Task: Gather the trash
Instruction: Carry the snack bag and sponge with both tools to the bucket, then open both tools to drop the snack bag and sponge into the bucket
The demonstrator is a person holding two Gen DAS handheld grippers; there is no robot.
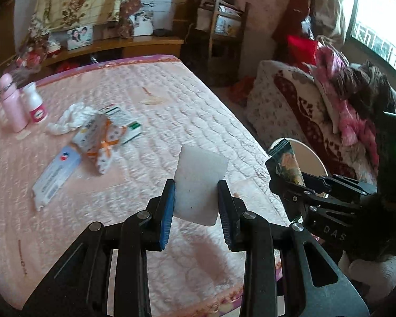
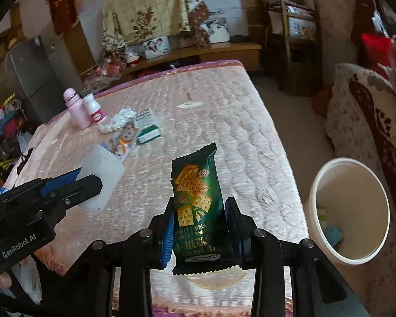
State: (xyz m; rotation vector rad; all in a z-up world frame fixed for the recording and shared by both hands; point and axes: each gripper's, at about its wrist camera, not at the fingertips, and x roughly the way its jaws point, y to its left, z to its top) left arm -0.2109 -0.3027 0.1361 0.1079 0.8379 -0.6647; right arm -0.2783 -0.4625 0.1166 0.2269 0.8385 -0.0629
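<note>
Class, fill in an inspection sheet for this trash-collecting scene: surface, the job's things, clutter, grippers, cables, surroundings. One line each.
Surface: pink quilted mattress, bare of bedding.
Job's things: white foam block and green cracker packet, both held; white bin beside the bed, with scraps inside.
Clutter: crumpled tissue, patterned wrapper, medicine boxes, pink bottle, small white bottle.
Grippers: left gripper shut on the block; right gripper shut on the packet.
Cables: nothing seen.
Surroundings: wooden shelf, piled bedding, window.
</note>
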